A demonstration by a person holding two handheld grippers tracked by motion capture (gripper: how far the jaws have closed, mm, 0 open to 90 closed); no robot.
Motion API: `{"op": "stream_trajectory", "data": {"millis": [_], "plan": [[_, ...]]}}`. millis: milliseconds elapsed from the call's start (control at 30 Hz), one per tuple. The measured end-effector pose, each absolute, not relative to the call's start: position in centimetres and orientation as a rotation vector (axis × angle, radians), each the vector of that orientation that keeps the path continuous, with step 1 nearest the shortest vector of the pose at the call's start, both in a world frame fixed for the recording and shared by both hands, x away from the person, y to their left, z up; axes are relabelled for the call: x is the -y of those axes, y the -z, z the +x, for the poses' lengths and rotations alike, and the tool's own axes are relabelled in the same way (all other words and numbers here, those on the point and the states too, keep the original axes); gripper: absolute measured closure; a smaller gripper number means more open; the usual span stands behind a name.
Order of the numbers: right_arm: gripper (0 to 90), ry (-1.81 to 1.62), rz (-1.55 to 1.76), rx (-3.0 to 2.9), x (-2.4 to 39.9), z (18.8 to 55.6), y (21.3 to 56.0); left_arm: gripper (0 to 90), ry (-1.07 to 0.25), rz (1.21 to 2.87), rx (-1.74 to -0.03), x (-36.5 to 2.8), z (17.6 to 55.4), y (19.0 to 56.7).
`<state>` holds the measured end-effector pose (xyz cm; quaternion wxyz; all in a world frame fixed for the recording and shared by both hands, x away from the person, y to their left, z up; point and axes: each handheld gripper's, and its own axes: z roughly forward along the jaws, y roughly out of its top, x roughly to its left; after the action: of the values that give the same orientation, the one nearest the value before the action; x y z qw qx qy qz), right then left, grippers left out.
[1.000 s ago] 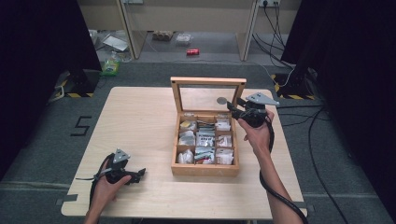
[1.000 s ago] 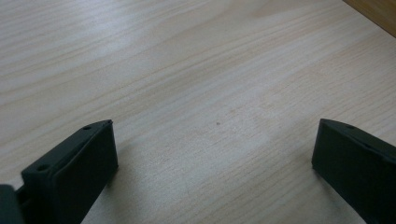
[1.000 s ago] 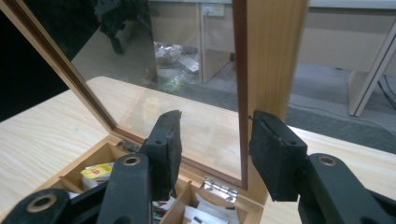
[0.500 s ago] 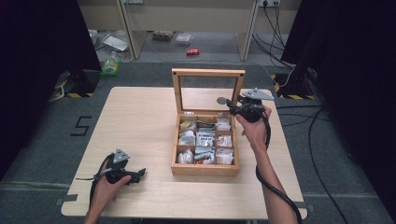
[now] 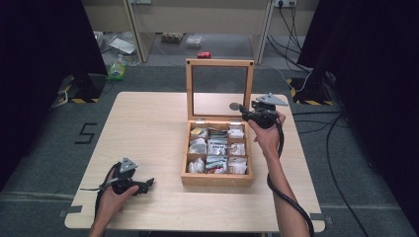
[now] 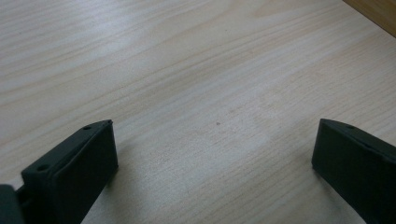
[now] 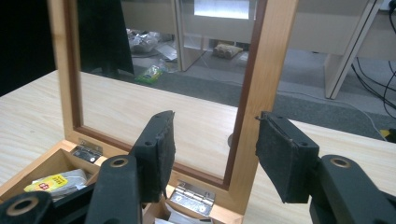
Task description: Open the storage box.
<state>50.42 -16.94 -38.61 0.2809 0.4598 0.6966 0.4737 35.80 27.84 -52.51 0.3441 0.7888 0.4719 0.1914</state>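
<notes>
A wooden compartment box (image 5: 216,179) holding several small packets (image 5: 216,148) stands right of the table's middle. Its glass lid (image 5: 220,63) stands upright. My right gripper (image 5: 244,111) is at the lid's right side. In the right gripper view the lid's right frame bar (image 7: 261,88) stands between the jaws of my right gripper (image 7: 215,156). They have just been opening, and a gap shows at the left pad (image 7: 161,149). My left gripper (image 5: 147,183) rests on the table (image 5: 148,128) at the front left, open (image 6: 215,158) with bare wood between its jaws.
A small grey disc (image 5: 234,106) lies on the table behind the lid. Cables (image 5: 341,163) run over the floor to the right. A green bottle (image 5: 117,69) and a red can (image 5: 204,55) lie on the floor beyond the table.
The lid has swung from a forward tilt up to upright. My right gripper stayed by its right frame bar and its jaws widened. My left gripper has not moved.
</notes>
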Motion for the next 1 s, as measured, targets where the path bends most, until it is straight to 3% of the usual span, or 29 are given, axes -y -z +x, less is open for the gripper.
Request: {"op": "stream_trajectory", "data": {"millis": [1000], "plan": [[46.2, -1.295, 1.236, -2.012, 17.4, 45.7, 39.5, 0.0, -0.497, 2.049, -1.226, -27.8, 35.8, 52.5]]}}
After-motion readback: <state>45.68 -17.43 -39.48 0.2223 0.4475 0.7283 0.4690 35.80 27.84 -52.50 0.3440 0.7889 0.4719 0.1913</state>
